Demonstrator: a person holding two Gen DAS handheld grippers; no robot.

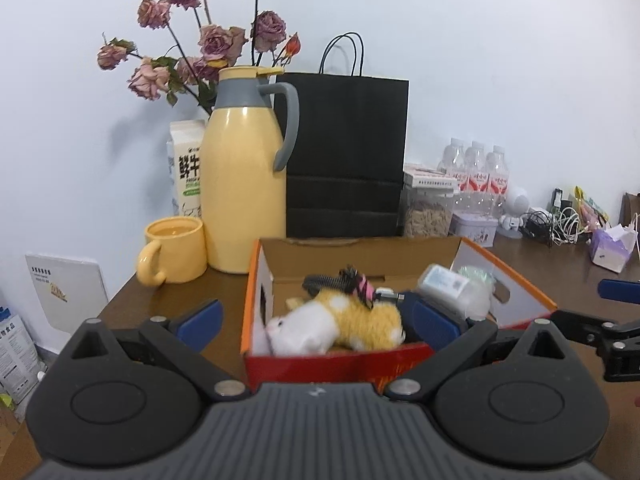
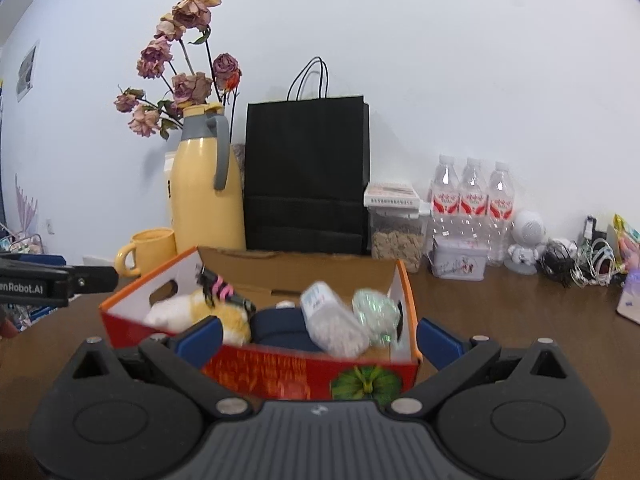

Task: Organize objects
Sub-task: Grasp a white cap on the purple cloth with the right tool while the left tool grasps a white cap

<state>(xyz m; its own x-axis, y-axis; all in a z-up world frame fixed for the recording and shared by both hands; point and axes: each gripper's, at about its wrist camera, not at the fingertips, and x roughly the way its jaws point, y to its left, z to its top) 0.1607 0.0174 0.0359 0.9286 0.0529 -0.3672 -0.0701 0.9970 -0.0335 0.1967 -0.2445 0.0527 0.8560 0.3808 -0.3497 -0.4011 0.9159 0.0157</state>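
- Two handheld grippers hang over a brown wooden table (image 2: 500,300), one at each near corner of an open red-and-orange cardboard box (image 1: 400,364).
- Left gripper (image 1: 318,318): jaws spread wide and holding nothing; its left pad sits outside the box's left wall, its right pad over the box interior, and the box's near left corner lies between them.
- Right gripper (image 2: 318,334): jaws likewise spread and empty, straddling the box's near wall, with the left pad over the interior and the right pad just outside the right wall.
- Inside the box, a yellow-and-white plush toy (image 1: 340,322) lies on its side at the near left, with a black-and-pink cord bundle (image 1: 352,282) resting on top of it.
- To the right of the toy sit a dark blue item (image 2: 280,326), a clear jar of cotton swabs (image 2: 336,320) lying tilted, and a crinkled green-white wrapper (image 2: 376,312) against the right wall.
- Beyond the box, along the far wall, stand a yellow thermos jug (image 1: 244,184), a yellow mug (image 1: 174,250), a black paper bag (image 1: 346,156) and three water bottles (image 2: 472,196).
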